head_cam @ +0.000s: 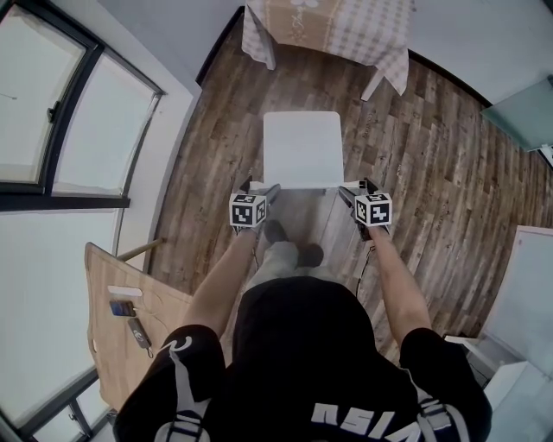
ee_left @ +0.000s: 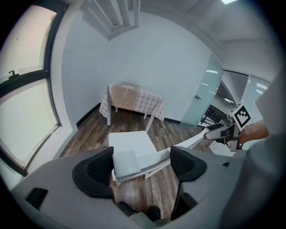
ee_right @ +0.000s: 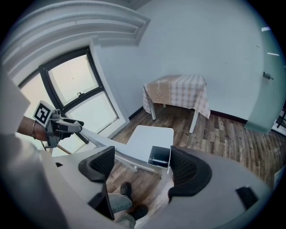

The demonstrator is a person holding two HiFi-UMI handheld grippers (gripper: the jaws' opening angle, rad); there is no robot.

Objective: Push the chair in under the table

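A white chair (head_cam: 302, 147) stands on the wood floor, its seat facing a table (head_cam: 333, 26) covered with a checked cloth; there is a stretch of floor between them. My left gripper (head_cam: 263, 190) is at the left end of the chair's backrest, my right gripper (head_cam: 350, 192) at the right end. In the left gripper view the jaws (ee_left: 140, 165) stand wide apart with the backrest's corner (ee_left: 125, 162) between them, beside the left pad. In the right gripper view the right gripper (ee_right: 143, 165) is open too, with the backrest's other end (ee_right: 159, 156) close to the right pad.
Large windows (head_cam: 52, 112) line the left wall. A wooden board (head_cam: 130, 319) with small items lies at the lower left. A glass door (ee_right: 272, 89) and white furniture (head_cam: 527, 285) are on the right. The person's feet (head_cam: 289, 246) stand just behind the chair.
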